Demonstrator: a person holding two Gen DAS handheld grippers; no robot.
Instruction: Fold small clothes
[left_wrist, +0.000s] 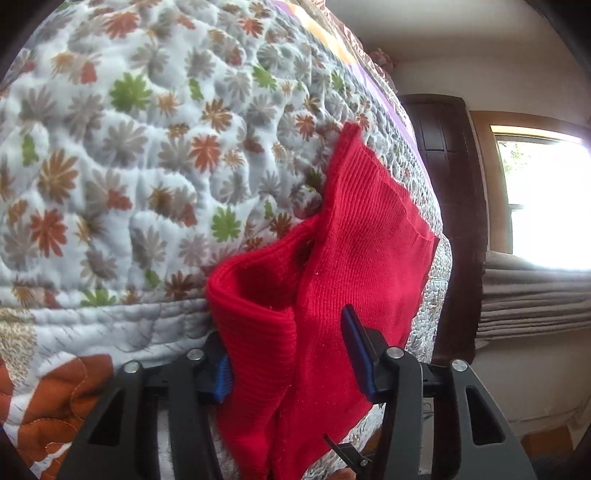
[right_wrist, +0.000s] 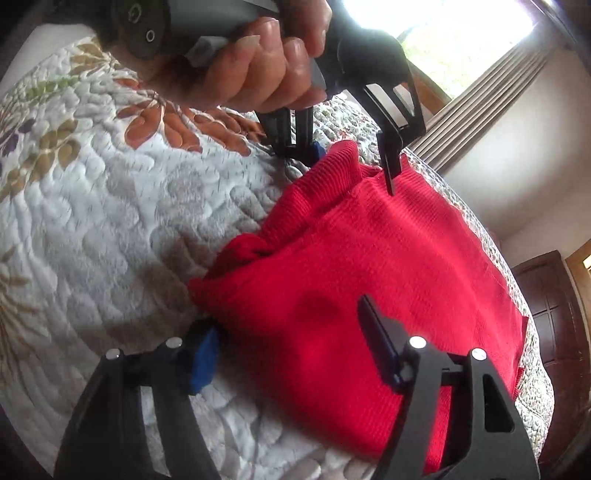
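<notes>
Red ribbed knit garment (left_wrist: 354, 236): lying on the floral quilted bedspread (left_wrist: 110, 147) near its edge, partly doubled over, with a bunched fold (right_wrist: 243, 247) sitting along one side.

Left gripper (left_wrist: 288, 354): I am seeing its jaws standing wide, blue pads showing, straddling a raised edge of the red knit; one finger (left_wrist: 221, 365) is sitting beside the fold, the other (left_wrist: 354, 339) is lying over the cloth. I cannot tell whether either pad is pressing it. In the right wrist view this gripper (right_wrist: 351, 162) is hanging over the far end of the garment, a hand (right_wrist: 258, 70) wrapping its handle.

Right gripper (right_wrist: 291, 350): jaws also standing wide, one finger (right_wrist: 201, 362) resting beside the near edge on the bedspread, the other (right_wrist: 376, 332) lying above the red cloth, nothing clamped.

Background: dark wooden door (left_wrist: 447, 177), bright window (left_wrist: 546, 199), pleated curtain (right_wrist: 480, 99)
</notes>
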